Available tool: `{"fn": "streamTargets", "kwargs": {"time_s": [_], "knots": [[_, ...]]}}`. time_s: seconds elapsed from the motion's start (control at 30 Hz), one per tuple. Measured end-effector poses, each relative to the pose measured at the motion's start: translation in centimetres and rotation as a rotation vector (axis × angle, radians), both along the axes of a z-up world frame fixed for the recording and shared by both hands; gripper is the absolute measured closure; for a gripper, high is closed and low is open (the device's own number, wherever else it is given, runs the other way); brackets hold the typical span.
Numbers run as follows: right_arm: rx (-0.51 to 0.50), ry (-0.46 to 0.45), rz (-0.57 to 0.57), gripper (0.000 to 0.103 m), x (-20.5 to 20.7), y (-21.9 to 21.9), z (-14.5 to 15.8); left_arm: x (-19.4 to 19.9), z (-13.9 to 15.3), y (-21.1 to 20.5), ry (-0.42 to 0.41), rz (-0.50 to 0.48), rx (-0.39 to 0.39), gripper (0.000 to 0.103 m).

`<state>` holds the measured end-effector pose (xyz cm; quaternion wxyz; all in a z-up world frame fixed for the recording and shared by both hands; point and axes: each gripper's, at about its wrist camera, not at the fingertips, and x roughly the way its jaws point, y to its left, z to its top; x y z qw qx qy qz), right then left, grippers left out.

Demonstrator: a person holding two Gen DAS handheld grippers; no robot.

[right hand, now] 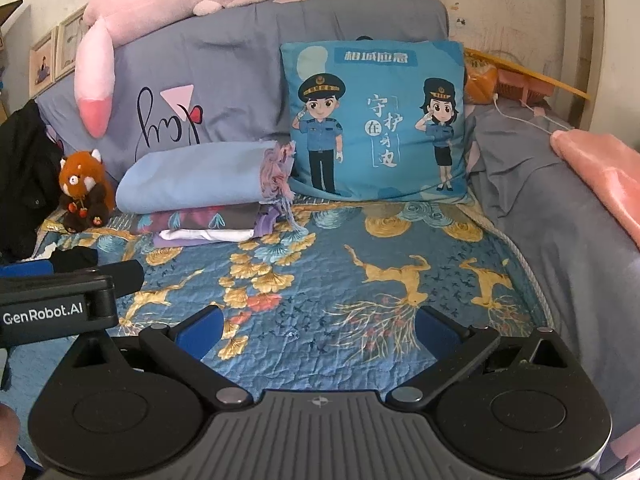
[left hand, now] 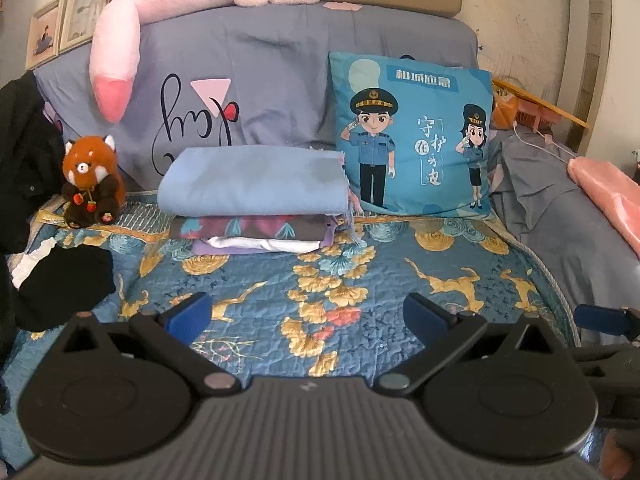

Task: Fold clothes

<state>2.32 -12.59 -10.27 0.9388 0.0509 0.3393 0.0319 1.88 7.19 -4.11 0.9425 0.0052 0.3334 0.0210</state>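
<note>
A stack of folded clothes [left hand: 252,190] lies at the back of the patterned quilt [left hand: 360,280], a light blue piece on top; it also shows in the right wrist view [right hand: 192,184]. A black garment with white trim [left hand: 60,280] lies unfolded at the left; it also shows in the right wrist view [right hand: 74,258]. My left gripper [left hand: 308,312] is open and empty above the quilt. My right gripper [right hand: 320,328] is open and empty above the quilt, beside the left gripper's body [right hand: 56,304].
A blue cartoon cushion [left hand: 412,140] leans at the back right. A red panda toy [left hand: 90,180] sits at the back left. A pink plush [left hand: 120,48] lies on the grey bedding. A pink cloth [right hand: 600,176] lies at the right. A dark coat [left hand: 20,152] hangs left.
</note>
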Motion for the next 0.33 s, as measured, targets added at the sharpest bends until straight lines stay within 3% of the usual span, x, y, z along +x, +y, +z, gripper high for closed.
{"fn": "streamTargets", "kwargs": {"time_s": [0.33], "knots": [[-0.033, -0.065, -0.015, 0.0, -0.64, 0.32, 0.41, -0.65, 0.65, -0.39, -0.037, -0.003, 0.019, 0.0]]}}
